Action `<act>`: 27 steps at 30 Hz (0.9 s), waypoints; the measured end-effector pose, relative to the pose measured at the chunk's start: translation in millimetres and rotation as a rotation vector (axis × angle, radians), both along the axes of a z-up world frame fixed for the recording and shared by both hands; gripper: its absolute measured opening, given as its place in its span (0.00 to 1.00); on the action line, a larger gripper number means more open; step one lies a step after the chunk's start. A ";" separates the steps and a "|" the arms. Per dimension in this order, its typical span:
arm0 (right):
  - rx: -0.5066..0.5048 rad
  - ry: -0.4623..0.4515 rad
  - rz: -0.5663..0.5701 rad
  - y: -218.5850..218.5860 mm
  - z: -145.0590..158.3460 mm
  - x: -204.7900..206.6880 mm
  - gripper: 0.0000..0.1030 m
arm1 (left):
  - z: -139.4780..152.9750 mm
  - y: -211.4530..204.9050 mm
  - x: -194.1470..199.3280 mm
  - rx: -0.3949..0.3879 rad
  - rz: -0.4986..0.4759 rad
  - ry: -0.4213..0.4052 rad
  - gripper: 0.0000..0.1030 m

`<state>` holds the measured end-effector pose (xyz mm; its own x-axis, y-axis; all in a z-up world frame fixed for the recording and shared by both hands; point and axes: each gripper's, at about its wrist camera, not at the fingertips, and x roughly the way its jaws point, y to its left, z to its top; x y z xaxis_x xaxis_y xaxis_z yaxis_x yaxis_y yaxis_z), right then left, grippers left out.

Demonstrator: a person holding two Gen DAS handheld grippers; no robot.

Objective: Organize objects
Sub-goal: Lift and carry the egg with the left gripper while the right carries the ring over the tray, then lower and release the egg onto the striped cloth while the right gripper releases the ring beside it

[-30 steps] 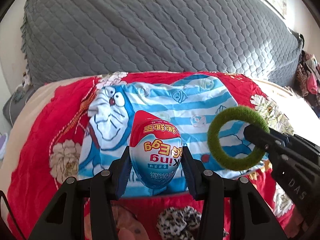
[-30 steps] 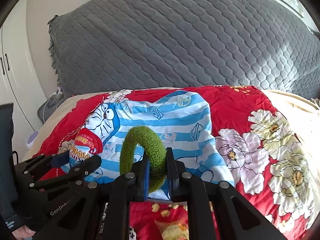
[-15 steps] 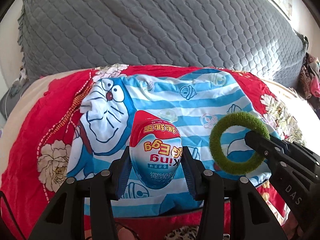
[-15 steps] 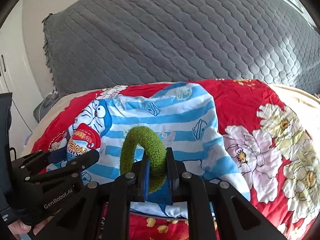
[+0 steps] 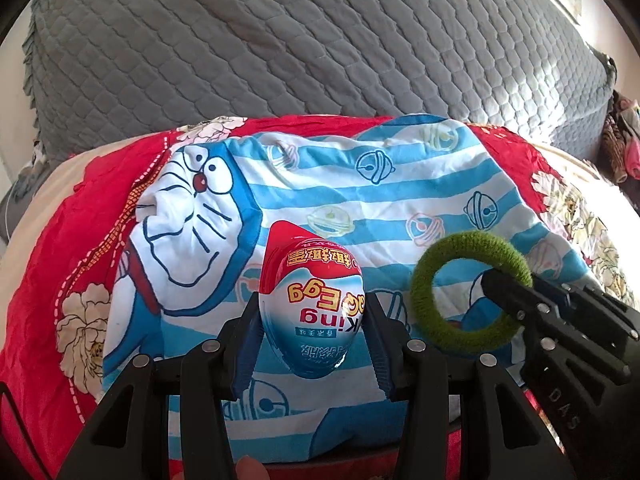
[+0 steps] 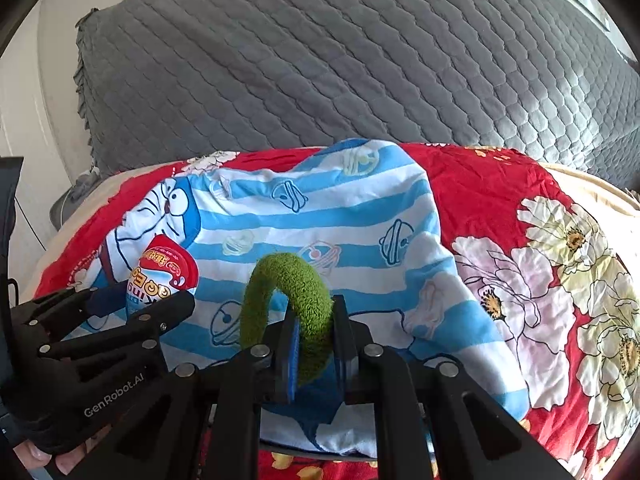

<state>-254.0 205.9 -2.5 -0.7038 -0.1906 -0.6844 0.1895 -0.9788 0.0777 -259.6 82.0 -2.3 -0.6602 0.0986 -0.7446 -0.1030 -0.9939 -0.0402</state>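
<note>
My left gripper (image 5: 312, 320) is shut on a red, white and blue toy egg (image 5: 310, 300), held upside down between its blue pads. The egg (image 6: 162, 276) and that left gripper (image 6: 132, 304) also show at the lower left of the right wrist view. My right gripper (image 6: 314, 332) is shut on a fuzzy green hair ring (image 6: 288, 308), which stands upright between the pads. In the left wrist view the ring (image 5: 468, 292) hangs at the right, pinched by the right gripper (image 5: 504, 284). Both are held above a blue-and-white striped cartoon cloth (image 5: 360, 184).
The striped cloth (image 6: 340, 216) lies on a red flowered bedspread (image 6: 500, 184). A big grey quilted pillow (image 5: 300, 40) rises behind. Clothes (image 5: 620, 140) lie at the far right. A fingertip (image 5: 250, 468) shows at the bottom edge.
Both grippers have sunk and moved forward over the striped cloth, which now looks larger. The leopard-print item and snack packet at the bottom edge have gone out of view. Both grips are unchanged.
</note>
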 end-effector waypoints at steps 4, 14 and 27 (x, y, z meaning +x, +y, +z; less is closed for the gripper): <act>-0.003 -0.011 -0.004 0.9 -3.1 -0.8 0.14 | -4.7 2.1 -0.9 -0.009 -0.001 -0.010 0.48; 0.027 -0.043 -0.016 0.0 -12.0 -3.9 0.14 | -12.5 5.5 -2.0 -0.033 0.003 -0.020 0.48; 0.041 -0.074 -0.014 -1.1 -15.3 -6.0 0.15 | -18.8 1.1 -4.0 -0.063 0.033 -0.042 0.50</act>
